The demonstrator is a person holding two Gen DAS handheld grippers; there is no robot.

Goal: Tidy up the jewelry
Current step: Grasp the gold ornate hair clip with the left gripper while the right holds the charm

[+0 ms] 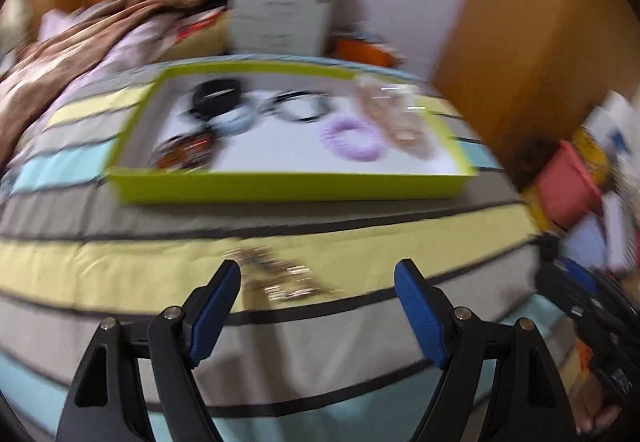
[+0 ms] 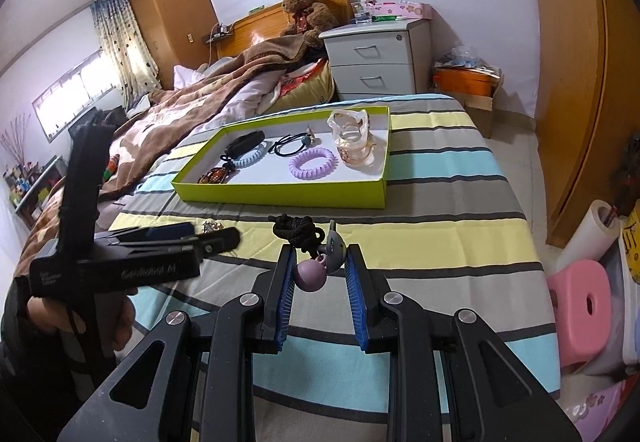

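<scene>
A lime-green tray (image 2: 280, 198) (image 1: 280, 188) on the striped bed holds a purple spiral hair tie (image 2: 313, 164) (image 1: 352, 140), a black pouch (image 2: 244, 143), a light blue spiral tie (image 2: 250, 159), a black cord loop (image 2: 290, 145), a beaded piece (image 2: 216, 175) and a clear pink holder (image 2: 354, 142). My left gripper (image 1: 318, 274) is open just above a small gold chain (image 1: 280, 278) on a yellow stripe; the view is blurred. It also shows in the right wrist view (image 2: 216, 234). My right gripper (image 2: 320, 258) is partly open around a purple ball pendant (image 2: 310, 274) on a black cord (image 2: 294, 226).
A brown blanket (image 2: 180, 114) and a teddy bear (image 2: 306, 8) lie at the bed's head. A grey nightstand (image 2: 378, 58) stands behind the tray. A wooden wardrobe (image 2: 576, 62), a pink stool (image 2: 580, 302) and boxes are to the right of the bed.
</scene>
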